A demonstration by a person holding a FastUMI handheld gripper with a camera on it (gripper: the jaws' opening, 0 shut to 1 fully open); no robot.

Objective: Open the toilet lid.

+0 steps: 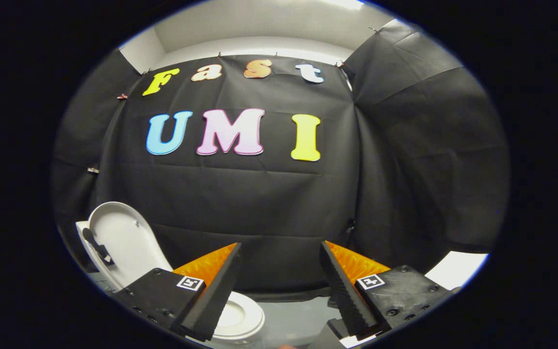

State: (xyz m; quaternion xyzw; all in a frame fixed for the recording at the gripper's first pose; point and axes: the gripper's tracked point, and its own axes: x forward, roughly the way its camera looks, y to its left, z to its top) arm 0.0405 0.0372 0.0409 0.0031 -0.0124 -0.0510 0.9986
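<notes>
Nearest, a two-finger gripper (279,271) with black ridged pads backed by orange wedges, spread wide with a broad gap between the fingertips and nothing held in it. Black mounting blocks behind each finger (213,295), each carrying a small square black-and-white marker (190,283) on its upper face. No contact between either finger and anything in the scene.

Just beyond and below the left finger, a white oval toilet seat ring (242,317), lying flat, partly hidden behind that finger's pad. Bowl opening inside the ring visible as a paler hollow. Grey floor (298,317) to the right of the seat, showing through the gap between the fingers.

Further left and above the seat, a white rounded toilet lid (126,242), raised and leaning back, its inner face turned toward the fingers. A black hinge piece or bracket (97,247) on its left edge; exact nature hard to tell. Lid well apart from both fingers, off to the left of the left one.

Off to the right, beyond the right finger's block, a pale flat surface (456,269), unclear what.

Farthest back, black draped cloth wall (269,208) across the whole rear of the booth, creased in horizontal folds, meeting a second black cloth panel (424,160) on the right at a vertical seam. Above the cloth, a white wall and ceiling strip (259,29).
</notes>
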